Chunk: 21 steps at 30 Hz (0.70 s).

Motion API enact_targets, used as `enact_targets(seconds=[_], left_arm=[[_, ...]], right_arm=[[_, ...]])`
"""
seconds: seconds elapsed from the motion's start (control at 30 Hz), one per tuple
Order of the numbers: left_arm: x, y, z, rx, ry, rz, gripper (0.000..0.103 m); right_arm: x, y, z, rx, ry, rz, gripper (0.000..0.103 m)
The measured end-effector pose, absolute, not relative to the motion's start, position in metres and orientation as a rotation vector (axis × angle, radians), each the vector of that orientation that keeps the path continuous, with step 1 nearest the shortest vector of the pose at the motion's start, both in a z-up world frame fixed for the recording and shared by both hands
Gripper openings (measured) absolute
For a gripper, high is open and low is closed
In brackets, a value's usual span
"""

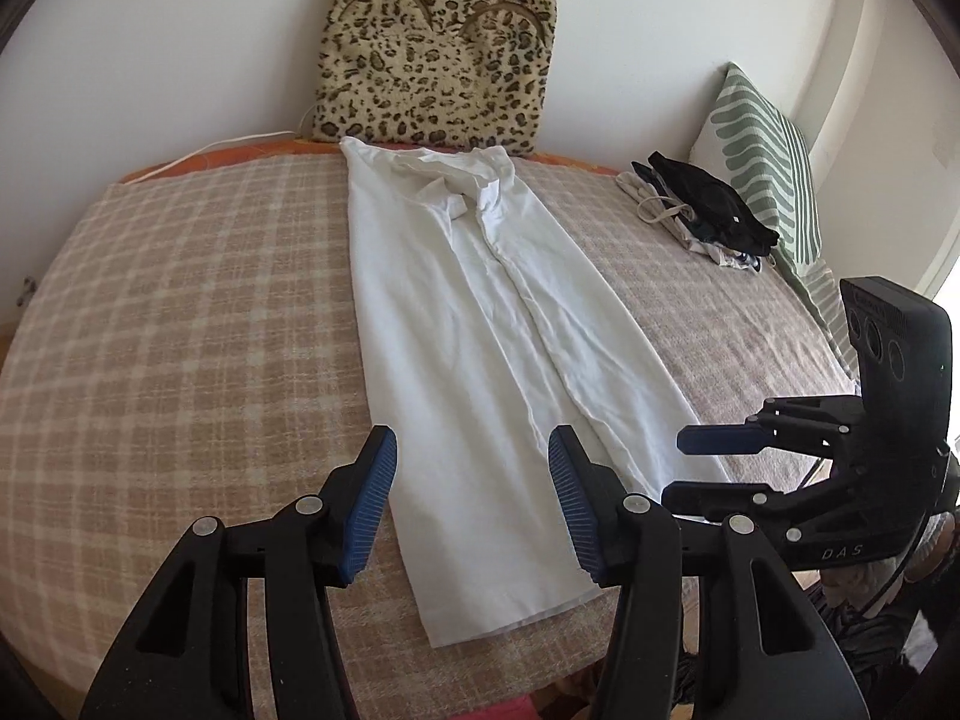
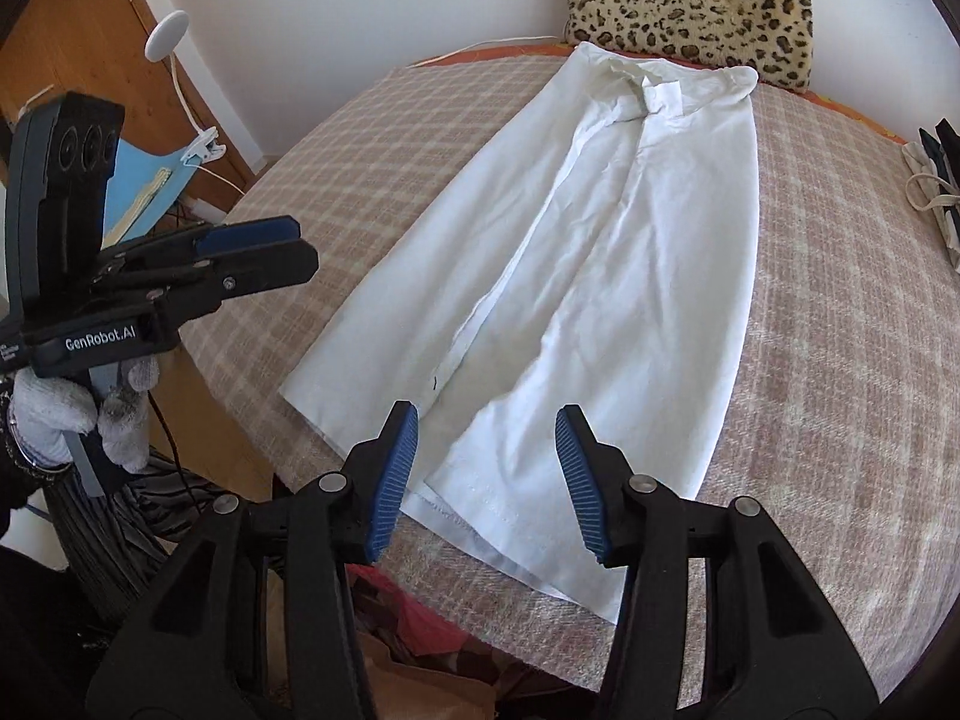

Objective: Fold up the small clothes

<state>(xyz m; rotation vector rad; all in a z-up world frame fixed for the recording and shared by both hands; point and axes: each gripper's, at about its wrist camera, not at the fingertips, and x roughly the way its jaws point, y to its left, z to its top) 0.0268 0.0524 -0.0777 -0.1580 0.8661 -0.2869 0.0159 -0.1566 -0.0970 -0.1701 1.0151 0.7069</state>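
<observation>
One white garment, folded lengthwise into a long strip, lies along the middle of a checked bed, its collar end touching one leopard-print cushion; two grippers hover above its near hem, the left gripper and right gripper both spread apart with nothing between the pads; one pile of dark clothes rests beside one green-striped pillow.

Each hand-held gripper is built of black plastic links joined by silver round rivets, with ribbed blue pads on the fingers. "GenRobot.AI" is printed in white on one body. A grey-white knitted glove is worn.
</observation>
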Motion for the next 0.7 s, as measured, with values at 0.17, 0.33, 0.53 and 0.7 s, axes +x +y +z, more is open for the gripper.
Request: enact_targets(seconds=[0.17,0.33,0.53,0.7], left_arm=[[0.035,0.064,-0.088,-0.207,0.894,-0.29,0.052],[0.035,0.062,-0.099,-0.208,0.924,-0.288,0.052],[0.034,0.061,-0.109,-0.239,0.96,-0.264,0.052],[0.033,0.053,-0.111,-0.178,0.956,-0.258,0.052]], right_arm=[[-0.009,-0.136,-0.119,-0.333,0.993,0.69,0.051],[-0.011,-0.131,-0.124,-0.376,0.97,0.66,0.041],[-0.013,-0.126,-0.126,-0.434,0.942,0.656,0.01],[-0.022,-0.121,-0.124,-0.481,0.915,0.676,0.007]])
